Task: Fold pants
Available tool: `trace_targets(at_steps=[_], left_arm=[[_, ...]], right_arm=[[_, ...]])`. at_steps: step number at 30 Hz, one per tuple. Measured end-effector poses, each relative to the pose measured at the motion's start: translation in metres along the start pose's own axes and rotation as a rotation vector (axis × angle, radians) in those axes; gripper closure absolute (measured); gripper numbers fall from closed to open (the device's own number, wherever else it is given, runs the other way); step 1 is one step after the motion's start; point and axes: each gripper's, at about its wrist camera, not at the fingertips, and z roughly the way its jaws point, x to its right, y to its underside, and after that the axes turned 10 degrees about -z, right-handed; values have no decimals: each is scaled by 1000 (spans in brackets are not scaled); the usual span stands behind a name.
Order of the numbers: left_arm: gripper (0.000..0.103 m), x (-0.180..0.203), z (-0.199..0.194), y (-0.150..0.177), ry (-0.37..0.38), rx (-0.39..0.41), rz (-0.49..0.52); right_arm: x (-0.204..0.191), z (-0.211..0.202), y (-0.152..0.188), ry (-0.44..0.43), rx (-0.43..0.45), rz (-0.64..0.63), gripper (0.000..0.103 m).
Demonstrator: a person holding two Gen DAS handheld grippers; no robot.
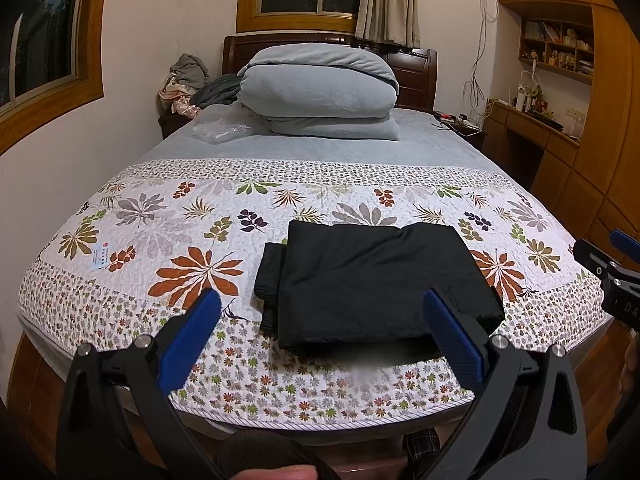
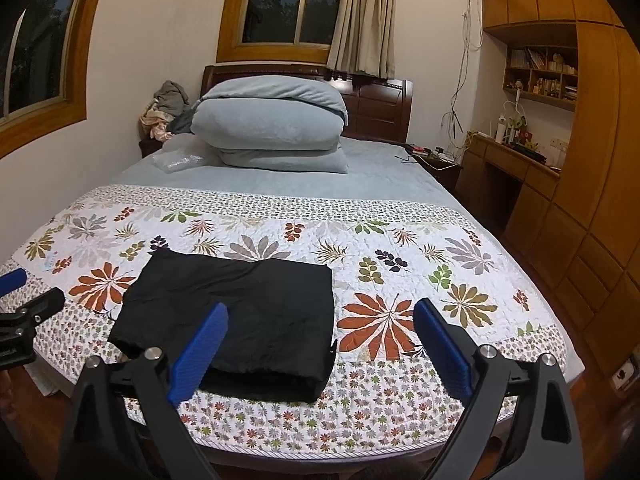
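Pants (image 1: 372,284) lay folded into a compact black rectangle on the floral quilt (image 1: 160,240) of the bed, low centre of the left wrist view, lower left of centre in the right wrist view. Left gripper (image 1: 320,320) fingers were spread wide, released, nothing between them; they framed the near edge of the stack without touching it. Right gripper (image 2: 320,332) fingers also stood wide apart and empty, its left finger (image 2: 200,356) overlapping the pants in the picture only.

Judgement: fold looked essentially finished. Risks: an inner layer protruded at the left edge of the stack, so a further tidy-up grasp could drag the top layer and undo the fold; the stack sat near the bed's foot edge and a push could slide it off.
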Motion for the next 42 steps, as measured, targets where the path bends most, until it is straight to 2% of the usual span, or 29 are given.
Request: trace_targets(at_steps=[34,36,42], left_arm=[[2,-1,0,2,3,-3,4],[3,-1,1,2,4,-4,7],[2,0,1,3,8,-5,16]], right_arm=[[0,0,4,2,-2,10,8],[0,-2,4,6,2,14,3],[1,-3,2,23,11,25,3]])
